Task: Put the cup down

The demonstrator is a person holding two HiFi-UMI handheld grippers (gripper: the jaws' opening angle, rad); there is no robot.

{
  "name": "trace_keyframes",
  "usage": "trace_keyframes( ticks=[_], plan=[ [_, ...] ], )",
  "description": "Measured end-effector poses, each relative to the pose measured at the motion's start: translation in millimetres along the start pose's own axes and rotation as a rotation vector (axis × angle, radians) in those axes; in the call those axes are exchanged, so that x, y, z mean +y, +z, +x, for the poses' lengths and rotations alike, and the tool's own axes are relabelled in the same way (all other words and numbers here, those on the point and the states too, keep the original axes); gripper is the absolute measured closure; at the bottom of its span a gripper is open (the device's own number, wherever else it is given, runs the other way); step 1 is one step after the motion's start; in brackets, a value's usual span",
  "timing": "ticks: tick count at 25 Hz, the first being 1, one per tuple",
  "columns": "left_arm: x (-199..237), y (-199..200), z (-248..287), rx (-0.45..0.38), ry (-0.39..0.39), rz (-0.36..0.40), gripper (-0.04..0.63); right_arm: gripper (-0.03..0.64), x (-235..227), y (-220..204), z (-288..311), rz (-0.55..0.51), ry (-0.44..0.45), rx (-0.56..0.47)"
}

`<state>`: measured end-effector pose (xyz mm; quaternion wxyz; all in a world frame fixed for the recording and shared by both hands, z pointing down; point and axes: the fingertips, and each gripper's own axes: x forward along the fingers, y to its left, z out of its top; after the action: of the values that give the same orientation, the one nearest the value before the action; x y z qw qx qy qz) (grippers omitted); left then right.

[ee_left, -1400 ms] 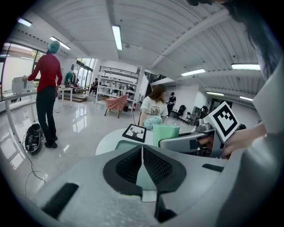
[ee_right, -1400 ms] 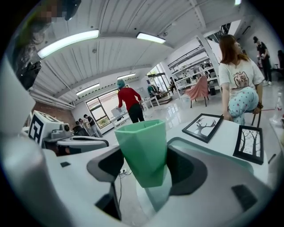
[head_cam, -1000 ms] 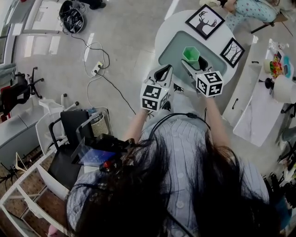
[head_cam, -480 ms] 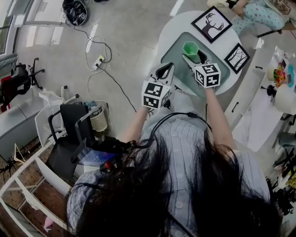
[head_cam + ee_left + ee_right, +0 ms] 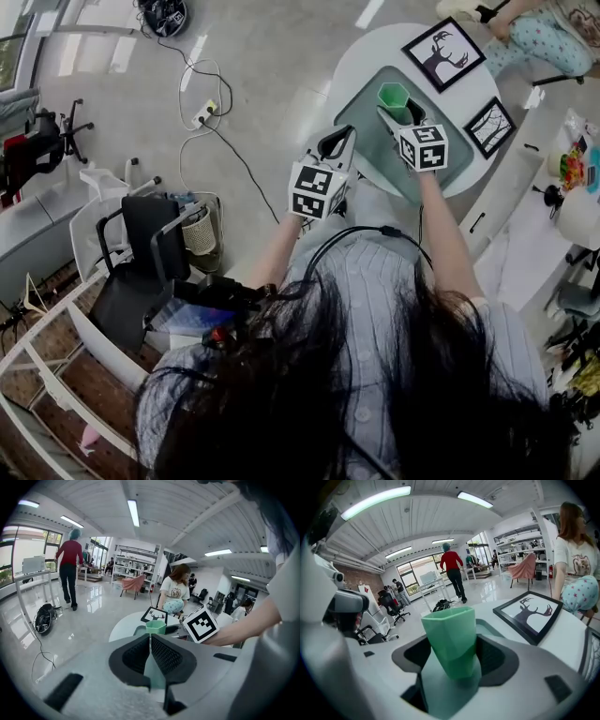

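A green faceted cup is upright over the teal mat on the round white table. My right gripper is shut on it; in the right gripper view the cup fills the gap between the dark pads, its base low over the mat. My left gripper hangs at the table's near edge, left of the cup, shut with nothing held. In the left gripper view its pads meet at the tip, and the cup shows beyond them.
A framed deer picture lies behind the cup and a smaller tree picture to its right. A person sits beyond the table. A black chair, floor cables and a white counter surround it.
My right gripper has carried the cup farther in over the mat, toward the deer picture. The left gripper has stayed shut beside it.
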<state>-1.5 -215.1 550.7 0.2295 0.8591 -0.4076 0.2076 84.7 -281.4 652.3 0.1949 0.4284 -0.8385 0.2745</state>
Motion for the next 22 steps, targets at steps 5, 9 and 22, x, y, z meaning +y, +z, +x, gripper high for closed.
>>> trace_keyframes(
  ticks=[5,9,22],
  plan=[
    [2,0,-1,-0.002,0.012,-0.001,0.578,0.302,-1,-8,2,-0.025,0.006,-0.005],
    [5,-1,-3,0.002,0.023,-0.007,0.578,0.302,-1,-18,0,-0.028,0.005,0.008],
    [9,-2,-6,0.001,0.035,-0.005,0.578,0.301,-5,-16,13,-0.062,-0.001,0.027]
  ],
)
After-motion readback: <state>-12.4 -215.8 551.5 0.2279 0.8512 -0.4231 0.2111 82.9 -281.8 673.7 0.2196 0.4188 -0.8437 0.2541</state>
